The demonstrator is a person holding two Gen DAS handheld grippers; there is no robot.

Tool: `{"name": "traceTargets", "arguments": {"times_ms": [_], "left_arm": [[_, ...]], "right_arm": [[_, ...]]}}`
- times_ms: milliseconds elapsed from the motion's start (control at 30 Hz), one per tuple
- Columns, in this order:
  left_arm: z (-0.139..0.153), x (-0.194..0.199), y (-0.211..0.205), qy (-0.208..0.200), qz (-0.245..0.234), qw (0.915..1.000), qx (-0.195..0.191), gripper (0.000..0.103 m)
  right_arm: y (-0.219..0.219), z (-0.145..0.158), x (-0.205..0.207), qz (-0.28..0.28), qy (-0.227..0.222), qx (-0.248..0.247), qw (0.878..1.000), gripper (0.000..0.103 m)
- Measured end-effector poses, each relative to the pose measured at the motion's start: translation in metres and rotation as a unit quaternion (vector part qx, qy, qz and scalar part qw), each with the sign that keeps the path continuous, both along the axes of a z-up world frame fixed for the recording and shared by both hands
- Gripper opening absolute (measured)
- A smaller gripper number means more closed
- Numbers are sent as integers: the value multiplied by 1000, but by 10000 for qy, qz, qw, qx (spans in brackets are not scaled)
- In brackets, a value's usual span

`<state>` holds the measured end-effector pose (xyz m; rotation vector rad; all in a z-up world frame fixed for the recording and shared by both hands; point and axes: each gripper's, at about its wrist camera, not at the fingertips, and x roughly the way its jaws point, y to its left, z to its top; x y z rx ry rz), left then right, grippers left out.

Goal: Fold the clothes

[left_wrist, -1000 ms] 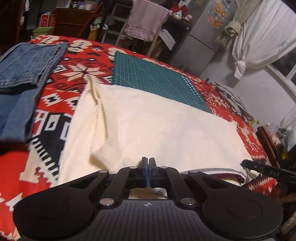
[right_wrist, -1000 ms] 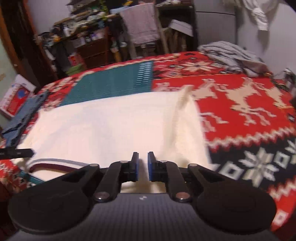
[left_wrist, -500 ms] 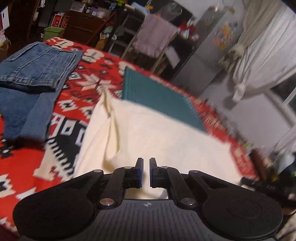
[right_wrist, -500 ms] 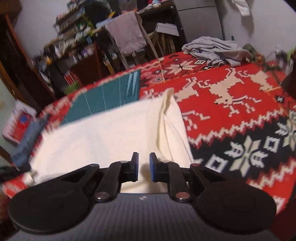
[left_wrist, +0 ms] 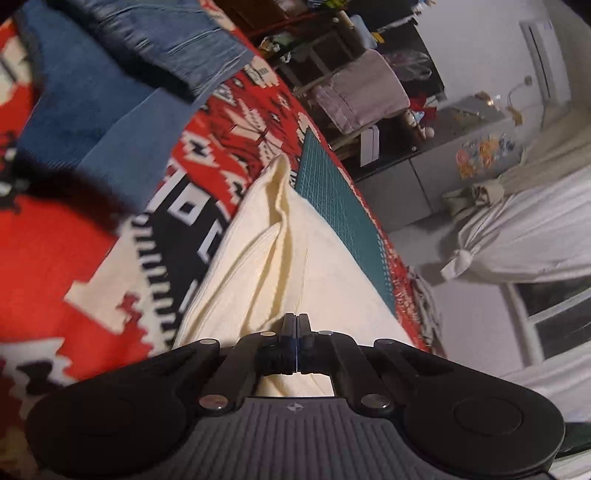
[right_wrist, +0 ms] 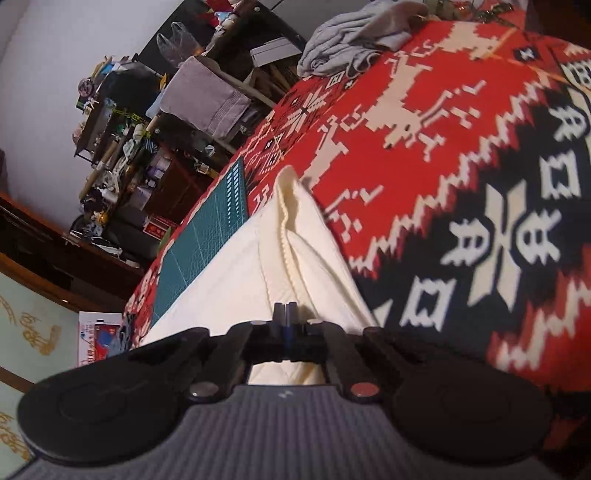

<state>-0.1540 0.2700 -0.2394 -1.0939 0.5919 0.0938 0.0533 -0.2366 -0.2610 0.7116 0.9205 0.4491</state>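
A cream knit sweater (left_wrist: 280, 258) lies across a red patterned blanket (left_wrist: 55, 251). In the left wrist view my left gripper (left_wrist: 296, 319) is shut on the sweater's near edge, and the knit rises toward it in long creases from a far corner. In the right wrist view my right gripper (right_wrist: 285, 310) is shut on the same sweater (right_wrist: 236, 273) at its other side, where a ribbed seam runs up to the fingers. Both views are tilted. The stretch of sweater between the two grippers is out of view.
Folded blue jeans (left_wrist: 110, 92) lie on the blanket to the left. A green cutting mat (left_wrist: 340, 206) sits behind the sweater. A crumpled grey garment (right_wrist: 354, 33) rests at the blanket's far right. Beyond the bed are a towel-draped chair (left_wrist: 362, 92) and cluttered shelves (right_wrist: 122, 122).
Both grippers went from slightly apart to shut on the sweater's near edge. They have lifted and tilted, and the knit is now drawn up into creases.
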Motion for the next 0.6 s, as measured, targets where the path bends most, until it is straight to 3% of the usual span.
{"name": "traceTargets", "arguments": {"times_ms": [367, 600], "left_arm": [[6, -12, -4, 69, -33, 10000, 41, 3], [14, -14, -10, 191, -90, 9991, 373, 3]], "right_arm": [[-4, -2, -4, 15, 77, -74, 9999, 0], [-11, 4, -11, 22, 95, -124, 9999, 1]]}}
